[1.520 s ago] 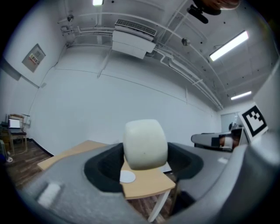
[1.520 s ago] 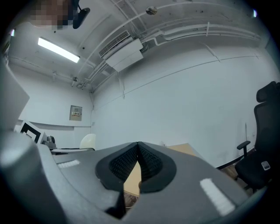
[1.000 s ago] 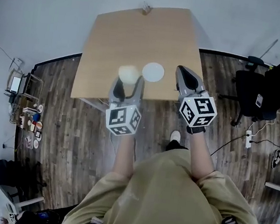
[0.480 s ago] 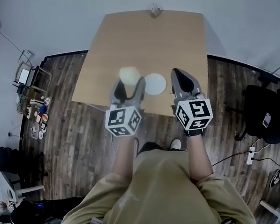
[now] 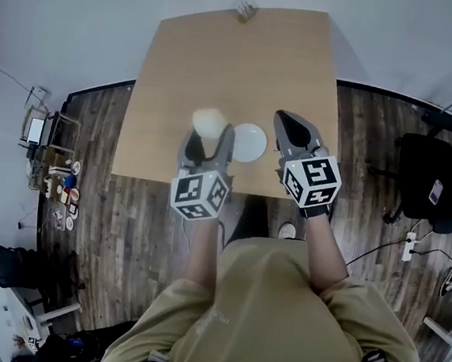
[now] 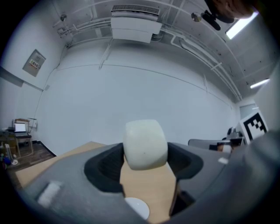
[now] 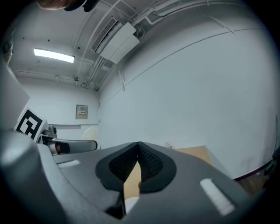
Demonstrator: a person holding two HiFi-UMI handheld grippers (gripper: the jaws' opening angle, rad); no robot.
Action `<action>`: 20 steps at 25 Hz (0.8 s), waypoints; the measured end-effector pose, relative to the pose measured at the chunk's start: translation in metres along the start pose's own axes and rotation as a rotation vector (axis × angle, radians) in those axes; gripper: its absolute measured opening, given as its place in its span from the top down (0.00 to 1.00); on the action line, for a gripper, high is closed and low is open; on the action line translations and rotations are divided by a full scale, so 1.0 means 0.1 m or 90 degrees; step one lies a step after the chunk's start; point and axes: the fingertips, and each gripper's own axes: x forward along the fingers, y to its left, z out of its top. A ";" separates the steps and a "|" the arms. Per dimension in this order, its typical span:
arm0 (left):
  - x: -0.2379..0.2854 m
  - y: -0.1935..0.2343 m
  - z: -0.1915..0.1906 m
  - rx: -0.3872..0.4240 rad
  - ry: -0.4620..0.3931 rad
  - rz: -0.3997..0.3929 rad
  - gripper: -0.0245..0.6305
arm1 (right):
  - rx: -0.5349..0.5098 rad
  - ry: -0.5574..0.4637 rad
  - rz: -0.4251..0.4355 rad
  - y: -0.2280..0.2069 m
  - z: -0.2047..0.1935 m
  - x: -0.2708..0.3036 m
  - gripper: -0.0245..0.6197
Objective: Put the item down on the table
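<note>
Here the left gripper (image 6: 146,173) clamps a rounded, cream-white cup (image 6: 145,144).

The person's bare left forearm (image 5: 200,250) and bare right forearm (image 5: 322,248) both reach forward, side by side. The grey two-jaw left gripper (image 5: 207,136) is clamped on a cream-white rounded object (image 6: 145,144), with one jaw pressed to each side of it. The grey two-jaw right gripper (image 5: 289,123) holds nothing, and its ribbed black pads (image 7: 148,164) meet at the tips. It points slightly inward towards its neighbour.
</note>
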 end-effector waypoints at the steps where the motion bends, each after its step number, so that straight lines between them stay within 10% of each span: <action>1: 0.08 0.01 -0.01 0.002 0.003 -0.007 0.50 | -0.001 0.002 -0.004 -0.05 0.00 0.06 0.95; 9: 0.82 0.25 -0.07 -0.001 0.031 -0.040 0.50 | -0.045 0.040 -0.025 -0.36 -0.02 0.64 0.95; 20: 1.33 0.56 -1.09 -0.003 0.195 -0.042 0.50 | 0.000 0.119 -0.021 -0.63 -0.60 1.32 0.95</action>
